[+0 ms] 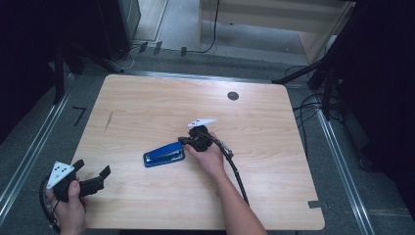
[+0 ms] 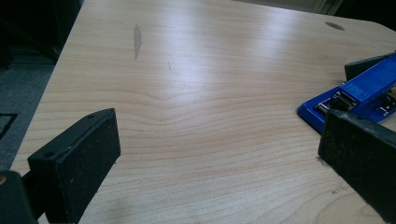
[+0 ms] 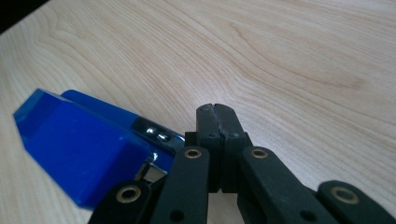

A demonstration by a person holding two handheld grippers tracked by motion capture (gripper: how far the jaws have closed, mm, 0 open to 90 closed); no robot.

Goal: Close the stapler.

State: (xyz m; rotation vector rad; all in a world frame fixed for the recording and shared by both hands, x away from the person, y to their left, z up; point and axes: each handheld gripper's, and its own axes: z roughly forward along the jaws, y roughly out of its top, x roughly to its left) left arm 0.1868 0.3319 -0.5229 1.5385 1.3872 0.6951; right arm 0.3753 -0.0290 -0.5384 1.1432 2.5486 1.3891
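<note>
A blue stapler [image 1: 164,154] lies on the wooden table [image 1: 147,107] near its middle. My right gripper [image 1: 184,141] is at the stapler's right end, its jaws pressed together with nothing between them; the right gripper view has the stapler [image 3: 84,144] just left of the shut fingertips [image 3: 216,120]. My left gripper [image 1: 93,175] rests at the table's front left corner, jaws wide apart and empty. Its own view looks across bare wood, with the stapler [image 2: 359,95] at the right behind the right-hand pad [image 2: 359,154].
A round dark grommet [image 1: 233,96] sits near the table's far edge. A dark streak [image 1: 108,120] marks the wood at the left. Cables and stand legs [image 1: 313,73] lie on the floor beyond the far right corner. A cable [image 1: 235,169] trails from the right gripper.
</note>
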